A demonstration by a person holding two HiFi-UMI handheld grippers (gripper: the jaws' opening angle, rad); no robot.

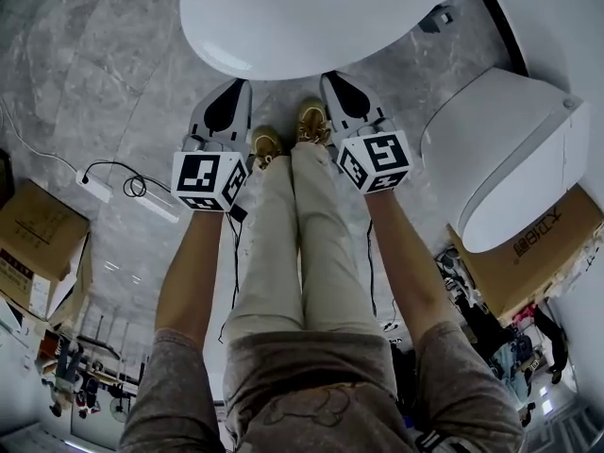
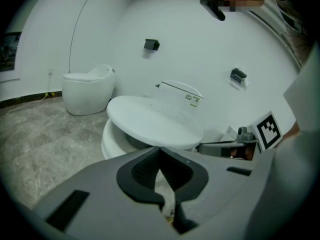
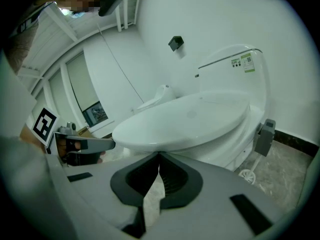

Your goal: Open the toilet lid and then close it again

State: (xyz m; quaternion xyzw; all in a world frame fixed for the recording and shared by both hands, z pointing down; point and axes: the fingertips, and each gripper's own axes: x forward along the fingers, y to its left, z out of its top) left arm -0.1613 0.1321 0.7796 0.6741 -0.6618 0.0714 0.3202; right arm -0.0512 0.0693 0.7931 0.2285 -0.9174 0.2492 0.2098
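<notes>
Toilet lid (image 1: 302, 17), stiff, slick and likely light on its hinge, sits slightly raised over the bowl (image 2: 112, 139). Left hand-held gripper (image 1: 241, 85) and right hand-held gripper (image 1: 330, 77), jaws pressed together and empty, are at its front rim, the natural lifting point.

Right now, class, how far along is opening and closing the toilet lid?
Done: nothing sure; the lid stands slightly ajar over the bowl. In hand: left gripper and right gripper, fingers shut, at its front edge. Left: laying it flat; rising or lowering is unclear.
</notes>
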